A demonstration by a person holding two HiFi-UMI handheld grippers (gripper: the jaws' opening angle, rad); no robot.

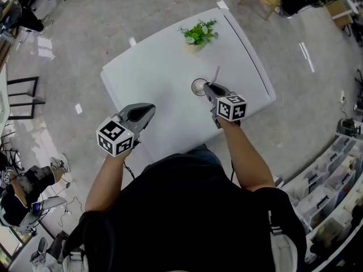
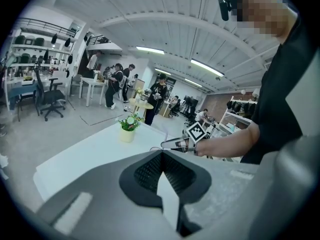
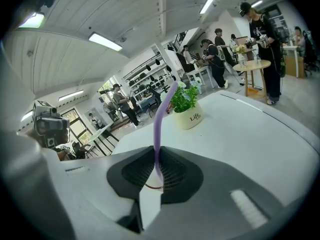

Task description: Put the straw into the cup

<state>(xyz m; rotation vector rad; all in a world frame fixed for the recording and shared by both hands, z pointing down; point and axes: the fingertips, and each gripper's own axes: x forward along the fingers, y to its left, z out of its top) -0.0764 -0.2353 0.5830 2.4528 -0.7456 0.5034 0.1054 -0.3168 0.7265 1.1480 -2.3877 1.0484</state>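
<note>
Workshop room with people at desks in the background, and a white counter [image 1: 159,72] in the middle with only a plant [image 1: 198,34] and a cup [image 1: 197,87] on it. The purple straw [image 3: 159,119] is pinched upright in the right hand-held gripper [image 1: 207,88], jaws clamped tight on it, with the bent top sticking up above them. That gripper's tip is seen right at the cup's rim. A thin curved edge, probably that rim, can be made out just under the jaws in the right gripper view.

So the pick-up is judged done, and the straw looks lined up over the cup. Whether its lower end is inside yet can't be told, since it's hidden behind the jaws. What's left, by the look of it, is lowering it in and letting go so it's left leaning in the cup. 1 thing to watch: the cup getting nudged by the gripper.

The left hand-held gripper [image 1: 148,109] is held over the counter's near edge, well apart from the cup, jaws pressed together with nothing in them.
</note>
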